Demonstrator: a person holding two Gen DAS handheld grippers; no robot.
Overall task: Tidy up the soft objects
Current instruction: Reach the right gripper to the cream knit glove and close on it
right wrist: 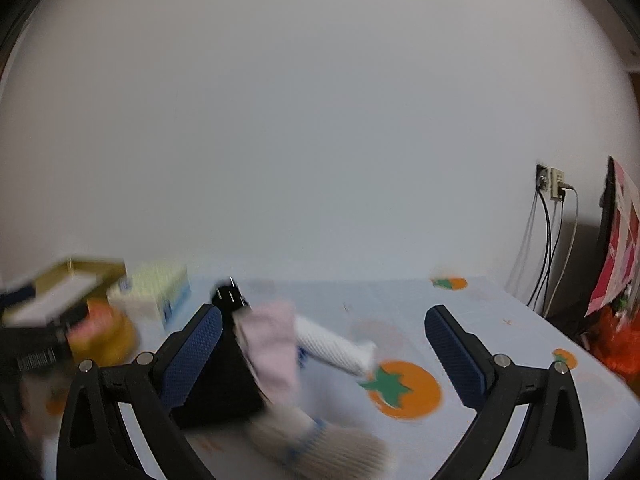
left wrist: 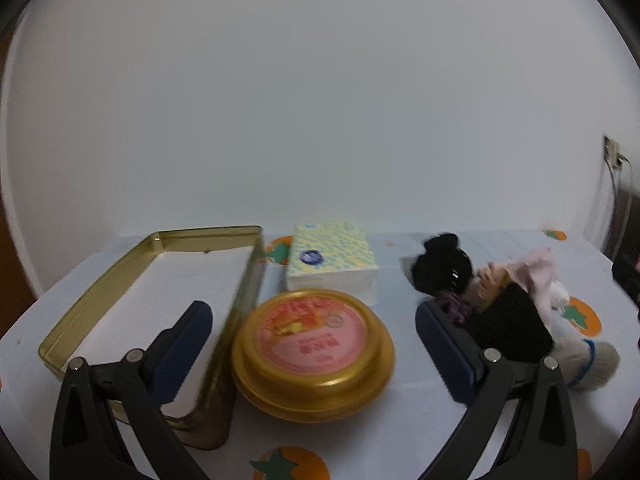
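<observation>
Both grippers [left wrist: 314, 334] [right wrist: 324, 338] wide apart, empty, over soft pile [right wrist: 272, 352].

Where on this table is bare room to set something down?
Inside the open gold tin, its white floor bare. Also the cloth right of the sock pile, around the big orange print. Crowded: tissue pack, round gold tin and pile sit close together.
</observation>
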